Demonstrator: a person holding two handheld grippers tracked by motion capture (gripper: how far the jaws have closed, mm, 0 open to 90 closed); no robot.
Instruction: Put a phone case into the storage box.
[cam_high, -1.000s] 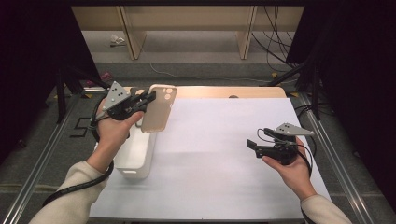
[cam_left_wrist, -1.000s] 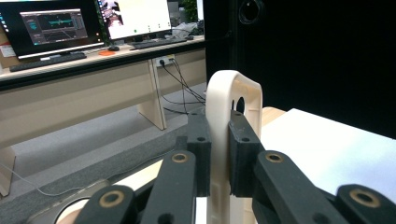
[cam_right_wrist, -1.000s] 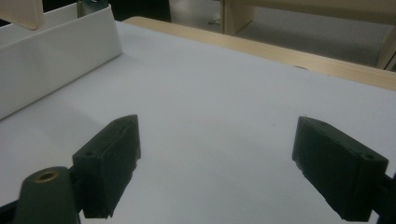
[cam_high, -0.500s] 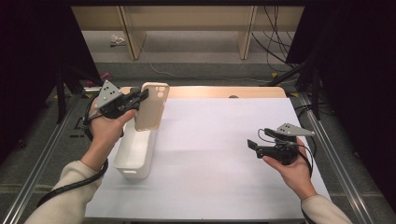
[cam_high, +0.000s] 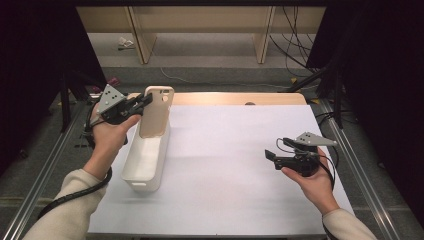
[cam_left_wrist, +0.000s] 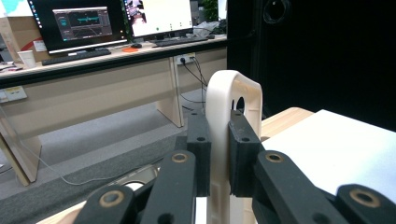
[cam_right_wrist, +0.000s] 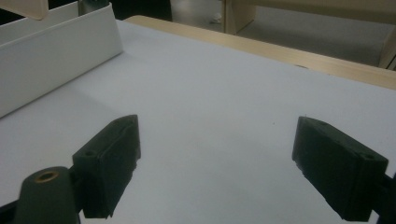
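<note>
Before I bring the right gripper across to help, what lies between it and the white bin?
Bare white table cover, seen in the high view, separates the right gripper from the white bin.

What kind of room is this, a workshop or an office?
Probably a lab or office set up for recording: dark curtains ring a metal-framed table covered in white paper, and a long wooden desk carries computer monitors and keyboards.
</note>
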